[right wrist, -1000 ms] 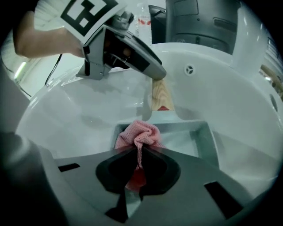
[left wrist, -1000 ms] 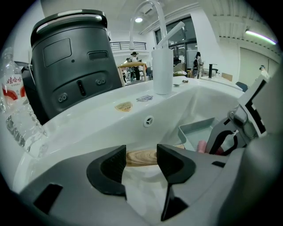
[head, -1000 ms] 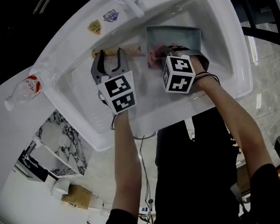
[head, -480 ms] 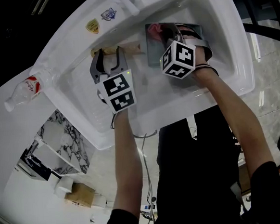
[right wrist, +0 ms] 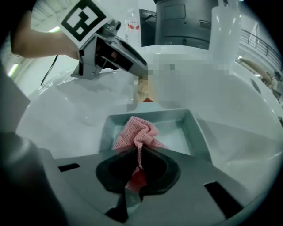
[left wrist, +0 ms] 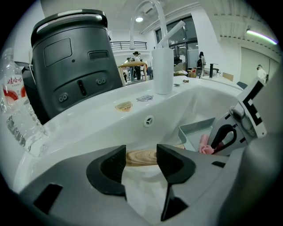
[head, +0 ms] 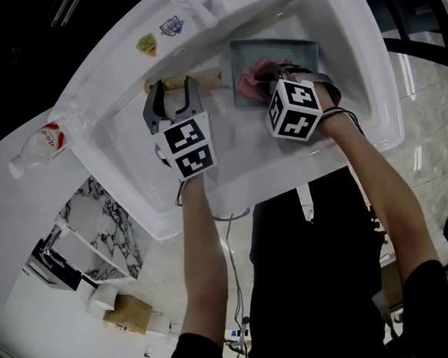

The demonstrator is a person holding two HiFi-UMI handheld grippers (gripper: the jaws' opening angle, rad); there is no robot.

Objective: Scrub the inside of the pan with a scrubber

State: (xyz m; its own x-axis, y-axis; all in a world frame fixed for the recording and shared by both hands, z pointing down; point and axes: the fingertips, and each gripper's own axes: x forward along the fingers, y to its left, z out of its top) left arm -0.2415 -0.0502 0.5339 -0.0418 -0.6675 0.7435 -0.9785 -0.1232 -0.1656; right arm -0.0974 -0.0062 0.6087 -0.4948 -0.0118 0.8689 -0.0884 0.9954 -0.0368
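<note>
While right hand-held gripper point(right wrist: 140, 152) pinches scrubber point(right wrist: 137, 130) (pink) | inside pan point(right wrist: 198, 132)

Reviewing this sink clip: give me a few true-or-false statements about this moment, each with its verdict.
1. The right tongs pinch a pink mesh scrubber. True.
2. The pan sits on the counter outside the sink. False: it lies inside the basin.
3. The left tongs are closed on the scrubber. False: their jaws stand apart at the pan's wooden handle, with no scrubber in them.
4. A plastic bottle is on the counter beside the sink. True.
</note>
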